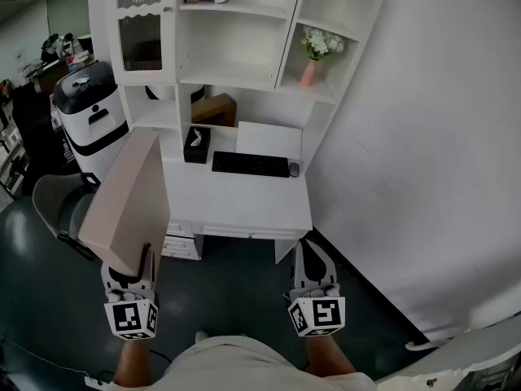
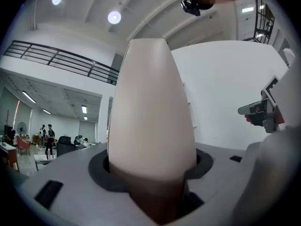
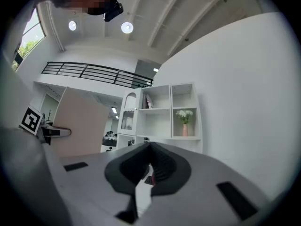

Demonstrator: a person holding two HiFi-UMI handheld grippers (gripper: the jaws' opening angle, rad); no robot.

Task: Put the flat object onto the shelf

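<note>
The flat object (image 1: 130, 202) is a thin beige board. It stands up on edge from my left gripper (image 1: 130, 274), which is shut on its lower end. In the left gripper view the board (image 2: 150, 112) rises out of the jaws and fills the middle of the picture. The right gripper view shows the board (image 3: 77, 126) at the left. My right gripper (image 1: 314, 261) hangs level in front of the desk, jaws together and nothing between them (image 3: 149, 147). The white shelf unit (image 1: 236, 76) stands ahead above the desk, apart from both grippers.
A white desk (image 1: 236, 206) carries a black keyboard (image 1: 250, 164) and a black tissue box (image 1: 196, 145). A pink vase of flowers (image 1: 312, 59) sits in a right shelf compartment. A white-and-black appliance (image 1: 89, 112) and a chair (image 1: 57, 202) stand left; a white wall (image 1: 423, 137) runs along the right.
</note>
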